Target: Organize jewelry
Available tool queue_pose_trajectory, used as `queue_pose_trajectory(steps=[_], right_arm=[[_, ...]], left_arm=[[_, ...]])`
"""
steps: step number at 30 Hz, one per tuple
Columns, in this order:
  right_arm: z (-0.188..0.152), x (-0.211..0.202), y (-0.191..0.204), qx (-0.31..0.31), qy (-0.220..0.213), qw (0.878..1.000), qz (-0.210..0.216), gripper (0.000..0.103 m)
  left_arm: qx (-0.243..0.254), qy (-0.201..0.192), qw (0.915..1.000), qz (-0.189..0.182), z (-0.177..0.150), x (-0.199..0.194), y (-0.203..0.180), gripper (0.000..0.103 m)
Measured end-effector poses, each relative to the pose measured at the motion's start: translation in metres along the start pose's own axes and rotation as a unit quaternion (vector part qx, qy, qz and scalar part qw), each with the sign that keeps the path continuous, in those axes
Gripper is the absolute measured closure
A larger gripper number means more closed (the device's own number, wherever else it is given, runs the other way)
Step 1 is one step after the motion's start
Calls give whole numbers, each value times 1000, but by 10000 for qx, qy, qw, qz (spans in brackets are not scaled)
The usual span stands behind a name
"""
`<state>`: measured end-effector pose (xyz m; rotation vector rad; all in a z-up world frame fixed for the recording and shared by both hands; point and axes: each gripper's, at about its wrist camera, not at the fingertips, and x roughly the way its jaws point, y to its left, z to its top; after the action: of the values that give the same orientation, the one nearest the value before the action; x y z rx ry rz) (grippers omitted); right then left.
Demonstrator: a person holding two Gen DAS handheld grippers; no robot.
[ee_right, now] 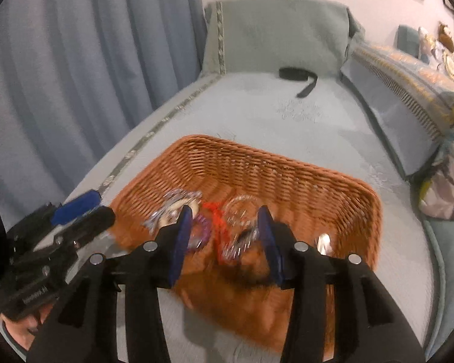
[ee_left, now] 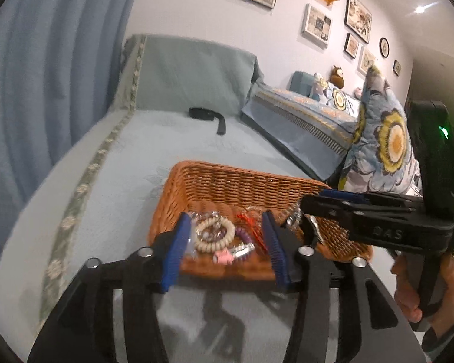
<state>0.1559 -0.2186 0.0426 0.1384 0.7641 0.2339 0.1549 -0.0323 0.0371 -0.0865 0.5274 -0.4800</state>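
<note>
A brown wicker basket (ee_left: pixel 242 178) (ee_right: pixel 272 163) sits on a pale blue bed cover. Inside it lie a cream beaded bracelet (ee_left: pixel 215 236), a purple coil (ee_left: pixel 245 236), a red cord (ee_left: pixel 248 220) (ee_right: pixel 216 211), a pink clip (ee_left: pixel 224 256) and silvery pieces (ee_right: pixel 324 242). My left gripper (ee_left: pixel 226 218) (ee_right: pixel 101 204) hovers at the basket's near left edge, open, with nothing pressed between its blue pads. My right gripper (ee_right: pixel 224 211) (ee_left: pixel 305 211) reaches over the basket's right side, open too, above the jewelry. The right wrist view is blurred.
A black strap (ee_left: pixel 207 115) (ee_right: pixel 296 75) lies far back on the bed cover. A floral cushion (ee_left: pixel 384 148) and a folded quilt (ee_left: pixel 302 115) stand to the right. Blue curtains (ee_left: pixel 45 75) hang on the left. A hand (ee_left: pixel 423 287) holds the right gripper's handle.
</note>
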Motion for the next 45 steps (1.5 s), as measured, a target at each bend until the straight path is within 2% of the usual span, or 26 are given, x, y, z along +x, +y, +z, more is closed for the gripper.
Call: queue_pose_trajectory(steps=[2, 4, 9, 11, 13, 15, 17, 21, 28, 35, 45], right_arm=[[-19, -22, 6, 19, -200, 9998, -43, 57], [-43, -45, 9, 116, -399, 9991, -121, 44], [-92, -84, 13, 324, -783, 9955, -420, 42], [-106, -97, 13, 392, -991, 9931, -494, 40], [-122, -111, 12, 445, -1335, 9887, -508, 32], [-139, -121, 9, 455, -1676, 9821, -724, 26], [-146, -122, 6, 487, -1737, 9807, -754, 25], [-151, -118, 12, 214, -1831, 9781, -968, 25], [-159, -106, 27, -47, -1918, 9750, -1117, 25], [-157, -105, 15, 240, -1911, 9755, -1065, 25], [-158, -104, 21, 139, -1932, 9742, -1163, 25]], left_arm=[[-9, -149, 9998, 100, -11, -27, -5, 41], [2, -274, 9993, 249, -25, -53, -12, 37], [157, -612, 9952, 746, -55, -98, -29, 23], [163, -771, 9925, 939, -67, -114, -34, 20], [61, -903, 9888, 1189, -79, -124, -36, 18], [1, -982, 9859, 1354, -84, -128, -35, 18], [42, -1073, 9828, 1505, -89, -129, -37, 18], [224, -1190, 9773, 1738, -100, -125, -44, 16], [207, -1046, 9769, 1851, -106, -113, -44, 14], [166, -1055, 9757, 1915, -108, -113, -43, 10], [224, -1061, 9740, 1989, -108, -113, -47, 9]])
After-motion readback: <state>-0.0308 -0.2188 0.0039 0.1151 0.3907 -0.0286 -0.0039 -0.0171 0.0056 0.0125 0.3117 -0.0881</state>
